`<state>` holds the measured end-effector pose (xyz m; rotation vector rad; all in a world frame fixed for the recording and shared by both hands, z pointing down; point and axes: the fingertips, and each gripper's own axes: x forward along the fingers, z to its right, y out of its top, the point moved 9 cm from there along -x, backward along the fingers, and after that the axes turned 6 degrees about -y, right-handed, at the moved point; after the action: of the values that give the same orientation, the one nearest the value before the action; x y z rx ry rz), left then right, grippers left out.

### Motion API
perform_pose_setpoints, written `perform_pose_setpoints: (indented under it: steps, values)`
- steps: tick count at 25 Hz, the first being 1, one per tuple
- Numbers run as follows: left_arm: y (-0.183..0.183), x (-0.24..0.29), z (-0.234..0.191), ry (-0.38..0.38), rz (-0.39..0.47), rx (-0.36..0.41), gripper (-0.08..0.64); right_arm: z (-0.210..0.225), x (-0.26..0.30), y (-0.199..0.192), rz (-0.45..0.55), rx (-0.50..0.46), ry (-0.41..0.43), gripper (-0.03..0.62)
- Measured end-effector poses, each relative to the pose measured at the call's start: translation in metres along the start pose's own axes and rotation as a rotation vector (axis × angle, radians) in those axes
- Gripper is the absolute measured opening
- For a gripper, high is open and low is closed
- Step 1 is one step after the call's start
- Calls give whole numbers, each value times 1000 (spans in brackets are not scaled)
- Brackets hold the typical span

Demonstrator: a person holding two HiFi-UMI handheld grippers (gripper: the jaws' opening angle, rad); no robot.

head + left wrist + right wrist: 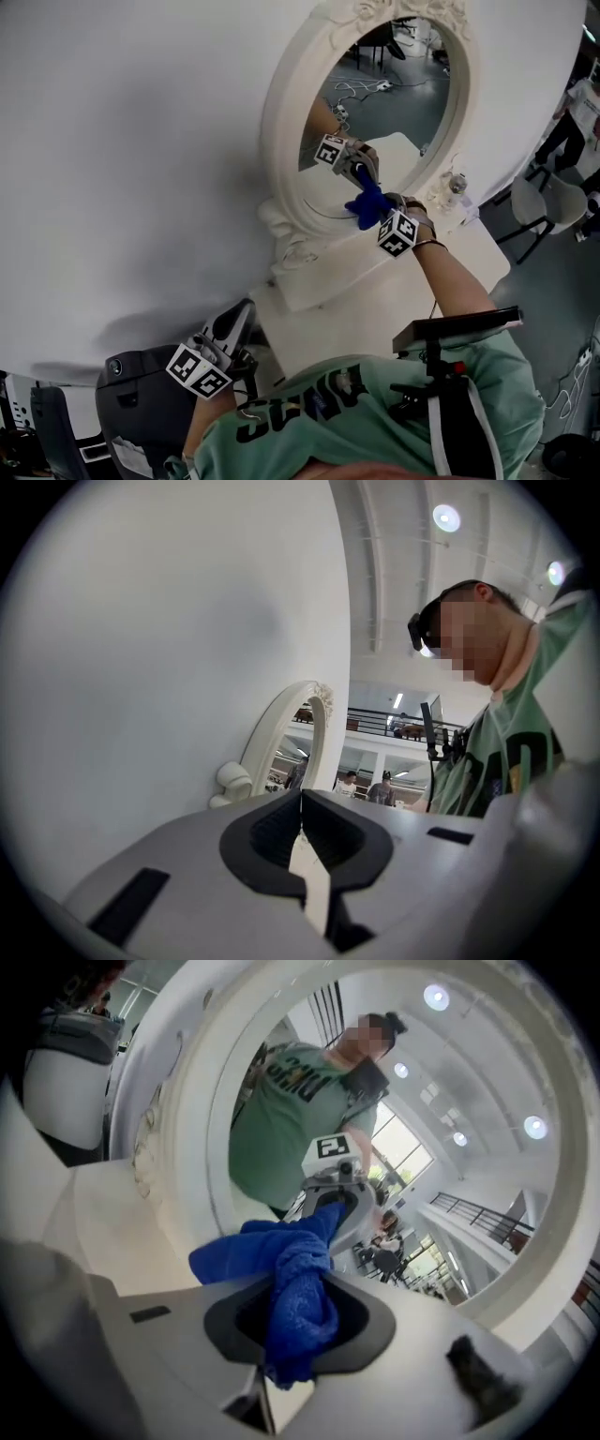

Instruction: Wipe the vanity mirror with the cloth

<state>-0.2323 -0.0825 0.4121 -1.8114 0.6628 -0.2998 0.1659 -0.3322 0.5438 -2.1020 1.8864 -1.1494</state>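
— Down by the person's hip, the left gripper [302, 806] hangs beside a dark chair [141, 398], its jaws pressed together on nothing. Does that matter?

— I think so. It is well away from the vanity mirror [398, 103], so nothing braces the mirror if the wipe pushes hard.

— And further out, over the white tabletop [375, 286]?

— The right gripper [298, 1314] reaches across it, jaws clamped on a bunched fold of the blue cloth [367, 204]. The cloth's free end is against the lower part of the glass.

— What is the risk there?

— Only a pinch of fabric sits between the jaws. Drag across the glass could pull it loose, and it would drop to the tabletop. Also, little cloth pads the tips, so leaning in could bring hard plastic onto the mirror.

— Beyond that?

— The carved white frame [279, 117] runs just beside the cloth. A wide stroke could snag the fabric on its mouldings or knock the gripper against the rim. With a plain wall behind, a firm shove might rock or shift the mirror backward.
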Motion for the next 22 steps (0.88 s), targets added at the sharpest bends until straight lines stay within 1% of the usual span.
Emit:
perform_pose_setpoints:
  steps: [2,6,8,10,12,15,19,22]
  values:
    - [3,2,1,-7,1,23,12,48,-38,28,118,35,-100,78]
    - [11,5,-2,-18,7,63,12,162,-120,109,346,79,-379,80]
    - [15,7,-4,-13,6,94,12,212,-151,148,418,95,-504,80]
    - [20,8,-6,-9,13,121,12,251,-171,177,455,107,-598,80]
    - [26,8,-8,-8,23,141,12,277,-182,195,469,118,-653,80]
    - [30,6,-11,-7,30,153,12,298,-191,210,475,133,-702,81]
    - [30,2,-13,-6,30,143,12,302,-192,213,472,151,-714,81]
    - [30,0,-14,-6,26,133,12,299,-190,212,466,133,-720,80]
